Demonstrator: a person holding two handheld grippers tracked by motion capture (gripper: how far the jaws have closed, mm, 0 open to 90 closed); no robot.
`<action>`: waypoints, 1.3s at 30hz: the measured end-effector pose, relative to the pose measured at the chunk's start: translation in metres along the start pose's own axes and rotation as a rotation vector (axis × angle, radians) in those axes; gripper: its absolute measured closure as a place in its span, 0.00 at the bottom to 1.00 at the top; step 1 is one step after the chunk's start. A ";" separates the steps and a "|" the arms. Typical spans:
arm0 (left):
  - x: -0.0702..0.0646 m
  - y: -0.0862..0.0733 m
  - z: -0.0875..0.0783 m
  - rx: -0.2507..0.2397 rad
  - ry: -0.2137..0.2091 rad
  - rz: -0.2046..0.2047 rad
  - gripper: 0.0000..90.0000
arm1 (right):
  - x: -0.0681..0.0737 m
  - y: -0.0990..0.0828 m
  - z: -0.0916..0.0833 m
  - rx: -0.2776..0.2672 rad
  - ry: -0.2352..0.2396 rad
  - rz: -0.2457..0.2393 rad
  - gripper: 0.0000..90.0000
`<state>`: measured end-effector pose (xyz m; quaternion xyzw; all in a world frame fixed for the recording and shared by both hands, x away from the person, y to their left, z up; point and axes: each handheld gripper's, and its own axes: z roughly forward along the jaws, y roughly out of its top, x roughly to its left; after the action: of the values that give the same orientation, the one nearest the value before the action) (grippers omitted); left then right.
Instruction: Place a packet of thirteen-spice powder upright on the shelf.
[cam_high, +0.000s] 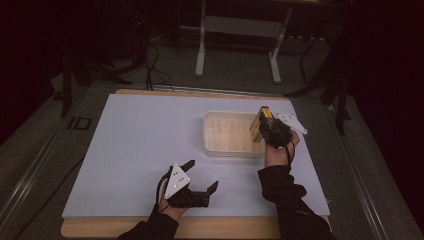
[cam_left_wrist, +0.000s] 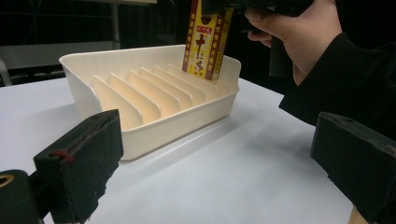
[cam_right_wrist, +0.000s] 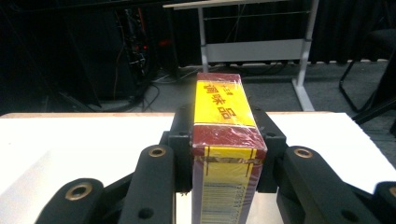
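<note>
Nearest me, my left hand-held gripper rests low on the surface, jaws wide apart with nothing between them, pointing toward the rack. White surface covers most of the tabletop, wood edge showing at the near side. Rack, a cream plastic tray with upright dividers forming slots, sits right of centre on the surface, well apart from my left gripper. My right hand-held gripper hangs over the rack's right end, jaws clamped on the box, one pad on each broad side. Box is red and yellow with printed characters, held upright, its lower end down inside the rack at the right end, between dividers; whether it touches the rack floor I cannot tell. From the right gripper view the box top faces the camera, barcode on the near end.
</note>
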<state>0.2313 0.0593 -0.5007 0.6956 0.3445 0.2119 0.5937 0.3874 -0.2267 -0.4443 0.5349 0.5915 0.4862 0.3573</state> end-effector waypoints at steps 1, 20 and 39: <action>0.000 0.000 0.000 0.000 -0.001 0.000 0.04 | 0.001 0.000 0.000 0.000 -0.002 -0.001 0.75; 0.000 0.000 0.000 0.005 -0.006 0.002 0.04 | 0.008 -0.008 0.012 0.039 -0.048 -0.014 0.75; 0.001 -0.001 0.002 0.009 -0.003 -0.003 0.05 | 0.014 -0.048 0.020 0.082 -0.053 -0.065 0.73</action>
<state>0.2329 0.0588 -0.5018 0.6981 0.3457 0.2085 0.5913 0.3906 -0.2071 -0.4940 0.5421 0.6184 0.4355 0.3661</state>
